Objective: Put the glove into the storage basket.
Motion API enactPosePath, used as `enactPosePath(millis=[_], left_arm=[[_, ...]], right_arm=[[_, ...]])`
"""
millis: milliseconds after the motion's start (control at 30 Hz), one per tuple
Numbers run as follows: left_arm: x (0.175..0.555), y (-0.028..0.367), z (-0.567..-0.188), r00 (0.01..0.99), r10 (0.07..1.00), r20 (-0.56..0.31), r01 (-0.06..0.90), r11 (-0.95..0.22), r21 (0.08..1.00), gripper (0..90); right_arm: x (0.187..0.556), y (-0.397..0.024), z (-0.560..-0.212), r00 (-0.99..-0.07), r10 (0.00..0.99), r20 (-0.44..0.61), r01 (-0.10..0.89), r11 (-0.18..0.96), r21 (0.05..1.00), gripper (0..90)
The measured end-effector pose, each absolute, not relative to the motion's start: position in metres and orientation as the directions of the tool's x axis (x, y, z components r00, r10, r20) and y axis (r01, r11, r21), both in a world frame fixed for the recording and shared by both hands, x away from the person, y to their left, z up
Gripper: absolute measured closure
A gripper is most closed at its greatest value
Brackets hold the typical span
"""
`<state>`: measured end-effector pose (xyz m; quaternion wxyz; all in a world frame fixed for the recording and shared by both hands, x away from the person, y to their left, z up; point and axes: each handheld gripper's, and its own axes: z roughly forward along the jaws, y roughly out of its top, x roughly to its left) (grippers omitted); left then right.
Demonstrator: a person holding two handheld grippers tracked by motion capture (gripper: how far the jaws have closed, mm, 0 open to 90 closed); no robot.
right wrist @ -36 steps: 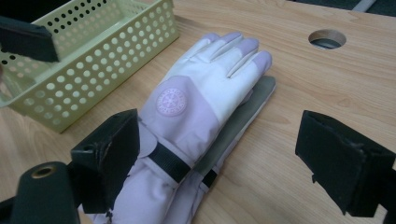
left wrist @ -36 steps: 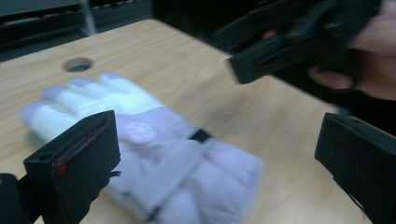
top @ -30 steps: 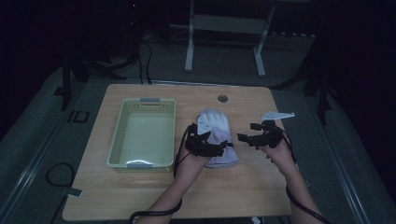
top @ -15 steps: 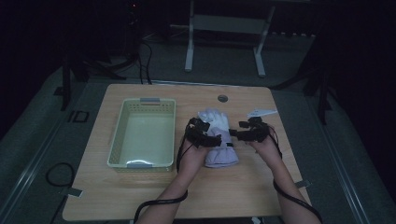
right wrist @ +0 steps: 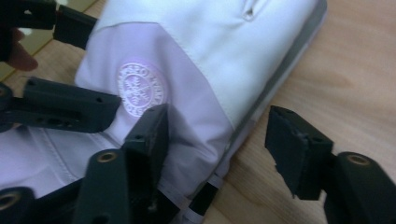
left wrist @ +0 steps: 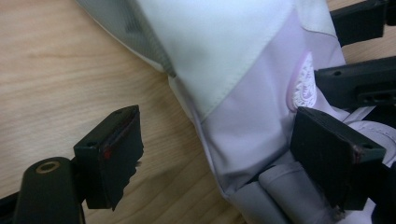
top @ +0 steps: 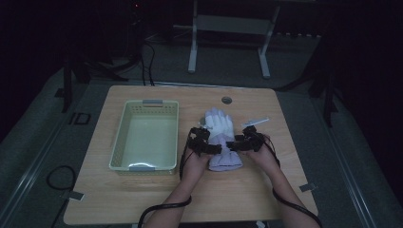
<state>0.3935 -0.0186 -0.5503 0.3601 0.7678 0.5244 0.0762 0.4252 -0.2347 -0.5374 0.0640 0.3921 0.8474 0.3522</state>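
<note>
A white and pale lilac glove (top: 219, 130) lies flat on the wooden table (top: 142, 199), fingers pointing away from the person. A round embroidered emblem (right wrist: 140, 88) sits near its cuff. My left gripper (top: 209, 147) is at the cuff's left side and open; in the left gripper view one jaw is over bare wood and the other over the glove (left wrist: 243, 70), with the glove's edge between them. My right gripper (top: 237, 144) is at the cuff's right side, open, its jaws straddling the glove's right edge (right wrist: 187, 51). The two grippers face each other, close together.
A pale green plastic basket (top: 119, 142) stands left of the glove, with nothing in it. A small white strip (top: 255, 122) lies just right of the glove's fingers. A round grommet (top: 226, 100) sits near the table's far edge.
My right gripper has moved left, from beside the white strip to the glove's cuff. The left gripper has shifted only slightly. The glove has stayed in place.
</note>
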Motion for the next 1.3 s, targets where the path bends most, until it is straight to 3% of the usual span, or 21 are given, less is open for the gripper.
enactPosePath(millis=[133,233,300,433,467,600,833,1300], left_arm=[[0.397,-0.015,-0.556,0.457,0.83,-0.321,0.764,-0.181,0.619,18.6],[0.4,-0.011,-0.56,0.477,0.787,-0.392,0.774,-0.164,0.612,32.4],[0.4,-0.008,-0.562,0.484,0.758,-0.437,0.782,-0.15,0.605,42.7],[0.401,-0.007,-0.564,0.488,0.731,-0.477,0.79,-0.137,0.598,51.9],[0.401,-0.006,-0.563,0.489,0.726,-0.483,0.791,-0.136,0.597,56.5],[0.399,-0.008,-0.56,0.501,0.73,-0.465,0.78,-0.148,0.608,64.5],[0.4,-0.006,-0.552,0.488,0.715,-0.501,0.794,-0.125,0.595,71.1],[0.388,-0.002,-0.494,0.576,0.689,-0.441,0.726,-0.182,0.664,72.2]], right_arm=[[0.43,-0.24,-0.545,-0.655,0.712,0.251,0.674,0.401,0.62,39.2],[0.433,-0.242,-0.549,-0.638,0.702,0.317,0.707,0.371,0.602,46.4],[0.433,-0.242,-0.551,-0.64,0.682,0.356,0.716,0.36,0.598,58.0],[0.431,-0.24,-0.549,-0.644,0.686,0.339,0.711,0.371,0.598,64.4],[0.43,-0.238,-0.547,-0.648,0.691,0.319,0.702,0.381,0.602,69.6],[0.427,-0.234,-0.544,-0.647,0.707,0.286,0.693,0.389,0.606,76.2],[0.422,-0.23,-0.533,-0.641,0.726,0.248,0.677,0.383,0.629,79.7],[0.398,-0.231,-0.48,-0.669,0.72,0.183,0.587,0.36,0.725,80.2]])
